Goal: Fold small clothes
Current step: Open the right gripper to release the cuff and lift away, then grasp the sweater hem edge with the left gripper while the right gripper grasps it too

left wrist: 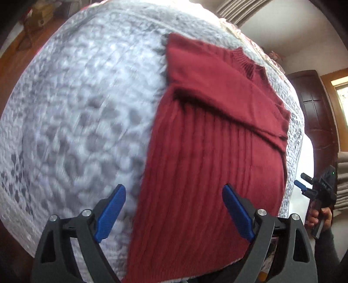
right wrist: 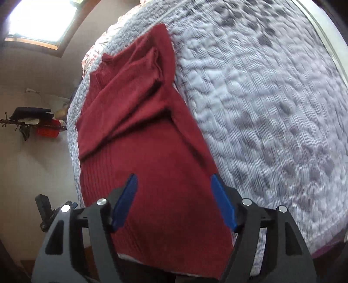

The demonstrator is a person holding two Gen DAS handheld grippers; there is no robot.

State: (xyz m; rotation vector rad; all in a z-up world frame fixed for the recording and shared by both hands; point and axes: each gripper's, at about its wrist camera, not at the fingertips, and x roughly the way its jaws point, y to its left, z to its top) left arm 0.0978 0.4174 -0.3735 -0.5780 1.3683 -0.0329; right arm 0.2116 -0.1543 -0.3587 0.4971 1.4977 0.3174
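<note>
Both tools gape wide and empty: left gripper (left wrist: 174, 214) and right gripper (right wrist: 175, 202) hover over the hem of the red sweater (left wrist: 206, 152), lying along the quilt's (left wrist: 76, 119) edge. Uneven pinches could skew the fold or undo the tucked sleeves.

Bright window (right wrist: 41, 19) glare, motion-blurred quilt (left wrist: 76, 113), heavy fisheye bulge.

Bare quilt (left wrist: 76, 108) (left of sweater (left wrist: 195, 174))
</note>
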